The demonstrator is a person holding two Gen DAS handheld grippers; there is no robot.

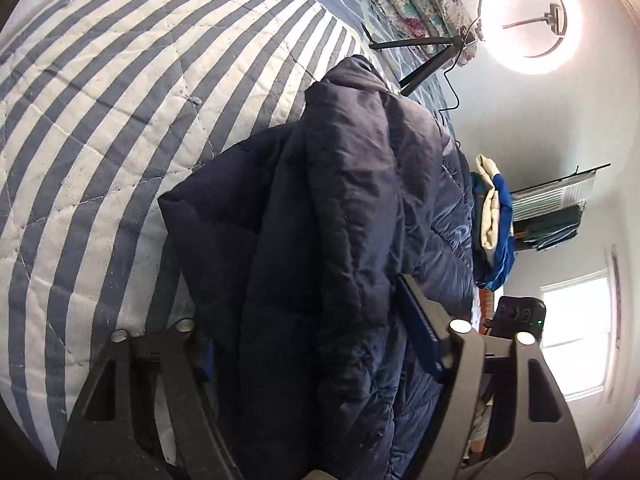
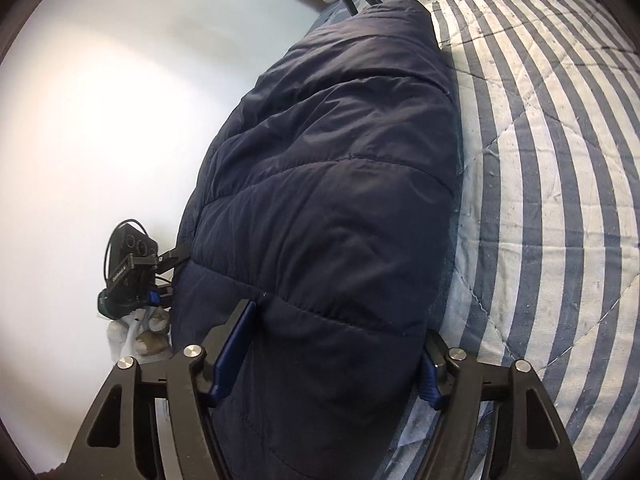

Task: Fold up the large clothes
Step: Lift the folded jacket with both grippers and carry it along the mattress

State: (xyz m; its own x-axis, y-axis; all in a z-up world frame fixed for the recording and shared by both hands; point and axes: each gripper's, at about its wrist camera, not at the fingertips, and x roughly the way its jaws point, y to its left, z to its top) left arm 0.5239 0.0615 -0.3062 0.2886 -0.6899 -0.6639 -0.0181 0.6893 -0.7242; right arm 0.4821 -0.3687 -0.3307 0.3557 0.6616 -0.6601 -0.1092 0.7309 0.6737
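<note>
Jacket (image 1: 320, 220), a dark navy quilted garment, lies bunched on the striped bed quilt (image 1: 100, 120). In the left wrist view it runs from 6 o'clock up to 12 o'clock. The left tool (image 1: 316, 340) is clenched on a thick fold of it, with blue pads pressing both sides. In the right wrist view the jacket fills the centre, and the quilt lies at 3 o'clock. The right tool (image 2: 340, 344) likewise grasps a padded edge. Judgement: both tools grip the same bulky edge, apparently so that the layer can be carried over as one fold without sagging. A ring light (image 1: 528, 20) stands at 1 o'clock.
</note>
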